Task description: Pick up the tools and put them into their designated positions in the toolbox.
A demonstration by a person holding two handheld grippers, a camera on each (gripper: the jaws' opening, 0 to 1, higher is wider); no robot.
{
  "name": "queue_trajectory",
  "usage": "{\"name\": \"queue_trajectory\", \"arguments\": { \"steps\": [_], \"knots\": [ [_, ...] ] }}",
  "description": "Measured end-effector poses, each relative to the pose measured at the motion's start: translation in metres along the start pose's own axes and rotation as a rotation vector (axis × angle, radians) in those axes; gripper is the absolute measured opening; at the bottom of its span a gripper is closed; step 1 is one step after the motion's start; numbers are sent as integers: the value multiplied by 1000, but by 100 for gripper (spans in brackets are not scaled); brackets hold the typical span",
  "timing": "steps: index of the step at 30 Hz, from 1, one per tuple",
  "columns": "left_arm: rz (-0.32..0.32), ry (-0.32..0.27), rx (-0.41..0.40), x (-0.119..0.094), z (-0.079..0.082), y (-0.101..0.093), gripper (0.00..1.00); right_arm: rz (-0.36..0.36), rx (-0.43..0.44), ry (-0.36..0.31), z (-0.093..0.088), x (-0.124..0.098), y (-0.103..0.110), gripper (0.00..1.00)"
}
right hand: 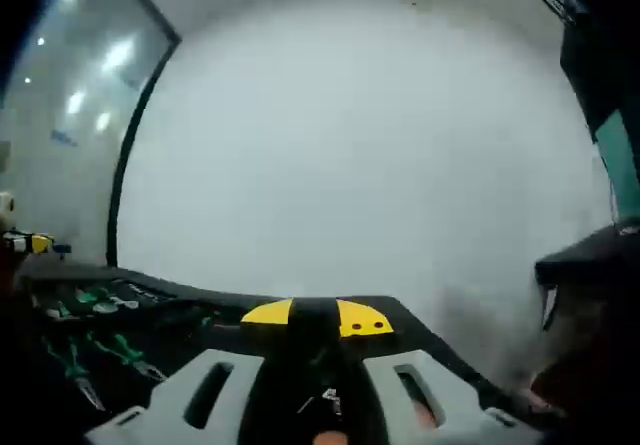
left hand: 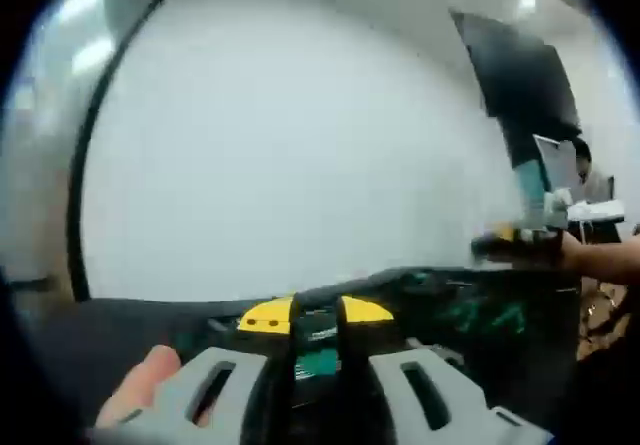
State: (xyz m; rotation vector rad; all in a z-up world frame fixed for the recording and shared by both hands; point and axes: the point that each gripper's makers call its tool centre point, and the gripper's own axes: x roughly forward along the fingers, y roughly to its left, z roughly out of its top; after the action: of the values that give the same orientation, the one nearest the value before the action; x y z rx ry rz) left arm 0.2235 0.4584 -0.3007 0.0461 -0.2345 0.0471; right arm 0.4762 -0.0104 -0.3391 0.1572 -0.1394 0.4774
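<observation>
My left gripper (left hand: 315,315) is low over the black toolbox (left hand: 540,350), its yellow-tipped jaws closed together. A dark piece with a teal label (left hand: 318,363) shows between the jaw bases; whether it is held is unclear. Green-handled tools (left hand: 485,313) lie in the box to the right. Farther right, a hand holds my right gripper (left hand: 520,233), blurred. My right gripper (right hand: 315,317) also has its jaws together over the toolbox (right hand: 400,327). Green tools (right hand: 85,303) sit in slots at the left, and more green-handled tools (right hand: 75,360) lie below them.
A plain white wall (left hand: 300,145) stands behind the toolbox. A dark panel (left hand: 520,75) hangs at the upper right. A finger (left hand: 148,380) rests beside my left jaw. A dark object (right hand: 590,265) sits at the right edge, and a glass partition (right hand: 70,115) is at the left.
</observation>
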Motion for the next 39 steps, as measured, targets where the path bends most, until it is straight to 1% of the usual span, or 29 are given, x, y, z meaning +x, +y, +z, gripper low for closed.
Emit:
{"name": "queue_trajectory", "arguments": {
  "steps": [1,2,3,4,5,6,7,8,9,10,11,12,14,16,18,19,23,26,27,29,31,32,33,34,35,36,37,38,39],
  "knots": [
    [42,-30,-41,-12,-2,19,16,-3,0,54,-12,3,-4,12],
    [58,-27,-74,-12,-8,33,16,21,37,115,-11,3,-5,12],
    [91,-42,-131,-20,-16,50,16,-16,115,23,1,12,-17,12],
    [104,-32,-168,-24,-24,58,16,-30,103,8,0,16,-24,12],
    [129,7,-269,-27,-27,65,15,-30,81,46,-7,16,-24,12],
    [123,-63,-289,-29,-13,66,14,-23,112,102,-20,18,-25,12],
    [122,-195,-374,-28,2,73,14,-15,144,120,-24,20,-26,12],
    [97,-189,-385,-30,2,70,14,-14,173,131,-26,17,-23,12],
    [94,-150,-395,-29,-6,72,14,-22,168,128,-26,19,-26,12],
    [99,-146,-387,-29,-8,73,14,-20,161,124,-27,13,-19,12],
    [106,-130,-382,-27,-12,74,14,-22,159,123,-27,9,-16,12],
    [95,-115,-371,-24,-14,72,14,-8,154,123,-26,8,-10,12],
    [55,-115,-376,-21,-13,64,15,7,124,145,-30,6,0,12],
    [44,-95,-359,-18,-16,60,15,30,117,154,-29,3,8,12],
    [31,-74,-354,-18,-19,55,15,32,119,159,-31,2,2,12],
    [26,-71,-355,-18,-20,53,15,32,126,158,-30,0,2,12],
    [33,-53,-361,-17,-24,54,15,32,145,173,-33,7,-5,12],
    [31,-54,-379,-18,-24,54,15,35,136,184,-35,6,-2,12],
    [31,-56,-381,-18,-23,53,15,37,135,181,-33,2,2,12],
    [33,-55,-387,-17,-25,57,15,43,136,174,-31,-1,4,12],
    [30,-52,-386,-16,-25,57,15,53,141,175,-31,-1,6,12],
    [28,-45,-382,-16,-26,56,15,68,142,179,-32,2,6,12],
    [25,-30,-363,-14,-29,54,15,139,129,188,-32,2,19,11],
    [20,-20,-342,-14,-30,52,15,181,119,182,-30,-1,28,11],
    [14,-7,-334,-12,-33,50,15,177,161,130,-17,-2,28,11],
    [8,5,-322,-12,-35,48,15,180,193,94,-8,-1,26,11],
    [2,13,-305,-11,-36,46,15,236,234,86,-2,-1,29,11],
    [-4,18,-296,-10,-37,46,15,340,294,95,13,-8,47,11],
    [-15,30,-287,-9,-39,43,15,378,296,101,21,-9,53,11]
  ]
}}
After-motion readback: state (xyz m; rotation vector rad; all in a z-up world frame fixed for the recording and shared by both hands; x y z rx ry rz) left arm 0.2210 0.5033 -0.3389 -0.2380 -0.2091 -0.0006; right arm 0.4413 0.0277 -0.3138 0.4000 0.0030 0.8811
